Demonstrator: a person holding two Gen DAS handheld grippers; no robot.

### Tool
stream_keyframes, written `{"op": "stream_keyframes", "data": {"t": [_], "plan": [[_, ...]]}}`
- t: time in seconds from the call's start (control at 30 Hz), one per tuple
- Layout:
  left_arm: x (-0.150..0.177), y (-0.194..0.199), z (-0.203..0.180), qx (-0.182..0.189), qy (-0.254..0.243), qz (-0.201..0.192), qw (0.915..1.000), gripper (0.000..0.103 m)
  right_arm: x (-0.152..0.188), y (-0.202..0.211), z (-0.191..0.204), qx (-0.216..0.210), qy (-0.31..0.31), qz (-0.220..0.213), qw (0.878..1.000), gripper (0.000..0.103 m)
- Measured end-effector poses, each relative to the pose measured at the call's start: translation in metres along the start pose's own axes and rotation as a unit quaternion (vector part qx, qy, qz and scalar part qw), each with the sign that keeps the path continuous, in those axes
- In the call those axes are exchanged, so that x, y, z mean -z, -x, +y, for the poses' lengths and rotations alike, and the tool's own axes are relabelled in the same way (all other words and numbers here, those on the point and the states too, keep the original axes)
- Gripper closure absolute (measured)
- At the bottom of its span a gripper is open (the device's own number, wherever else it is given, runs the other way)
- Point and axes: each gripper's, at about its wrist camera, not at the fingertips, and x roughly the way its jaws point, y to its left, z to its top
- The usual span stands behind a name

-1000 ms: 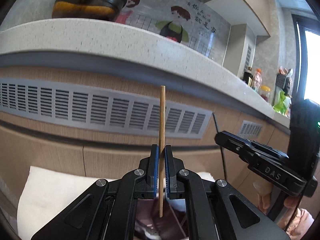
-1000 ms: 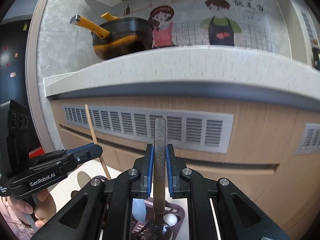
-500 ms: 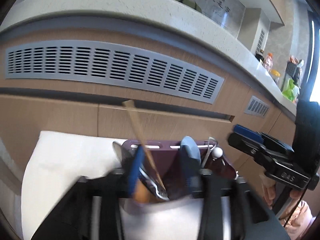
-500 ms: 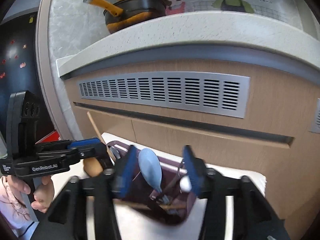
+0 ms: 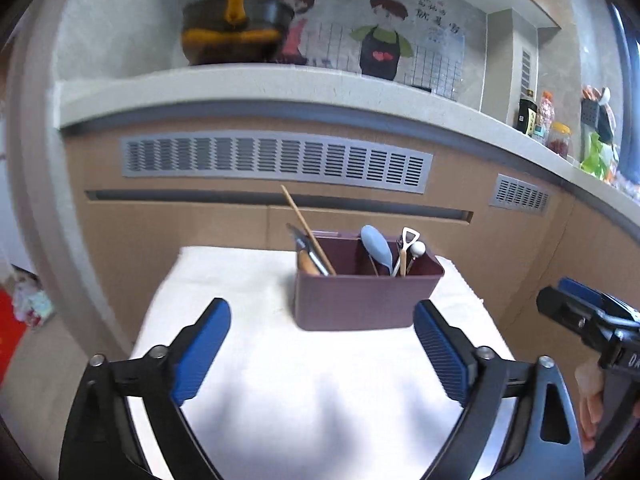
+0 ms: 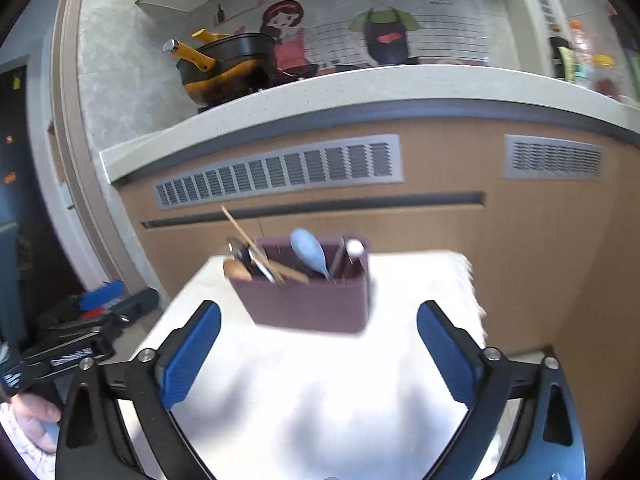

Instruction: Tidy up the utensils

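- Both pairs of blue-padded fingers (image 5: 202,350) stand far apart with nothing between them; the left gripper (image 5: 322,350) and the right gripper (image 6: 318,350) each have their jaws opening, and neither touches any utensil.
- Writing: the right gripper's body, seen at the right edge of the left wrist view, shows the white letters "DA" before the frame cuts them off; the left gripper's body in the right wrist view carries a white label too blurred to read. Chinese characters sit beside the cartoon cook on the wall panel (image 5: 384,36), too small to make out.
- One maroon utensil holder (image 5: 366,300) stands on the white cloth (image 5: 304,396), towards the cloth's far edge, in front of both grippers and apart from them.
- Its left compartment holds one wooden chopstick (image 5: 306,230) leaning left, a metal spoon (image 5: 298,236) and a wooden-coloured utensil (image 5: 306,266) whose kind I cannot tell.
- To their right stand one pale blue spoon (image 5: 376,246), one small shovel-shaped utensil (image 5: 409,240) and one white ball-topped utensil (image 5: 419,247); which compartment each sits in I cannot tell.
- That makes six utensils that can be counted, though others may be hidden inside.
- One black-and-orange pan (image 6: 228,68) with yellow handles rests on the counter (image 5: 256,84) above two grey vent grilles (image 5: 276,160).
- Several bottles and jars (image 5: 542,124) stand at the counter's right end.
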Motion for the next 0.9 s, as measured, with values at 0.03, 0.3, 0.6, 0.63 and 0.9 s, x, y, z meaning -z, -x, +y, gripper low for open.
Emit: {"op": "stream_keyframes", "data": {"t": [0.03,0.3,0.6,0.63,0.9], "plan": [[0.007,0.012,-0.003,-0.011,-0.008,-0.01,0.9999,0.005,0.007,0.007,0.005,0.011,0.004,0.001,1.0,0.002],[0.062,0.066,-0.011,-0.051,-0.026,-0.003,0.9984,0.0,0.064,0.049,0.034,0.086,0.028,0.017,0.996,0.0],[0.079,0.083,-0.017,-0.048,-0.023,0.014,0.9985,0.0,0.08,0.071,0.038,0.104,0.035,0.007,0.994,0.0],[0.079,0.084,-0.018,-0.047,-0.024,0.014,0.9985,0.0,0.081,0.072,0.039,0.104,0.037,0.008,0.994,0.0],[0.075,0.091,-0.025,-0.039,-0.03,0.008,0.9988,0.0,0.082,0.078,0.037,0.109,0.036,0.004,0.993,0.0]]}}
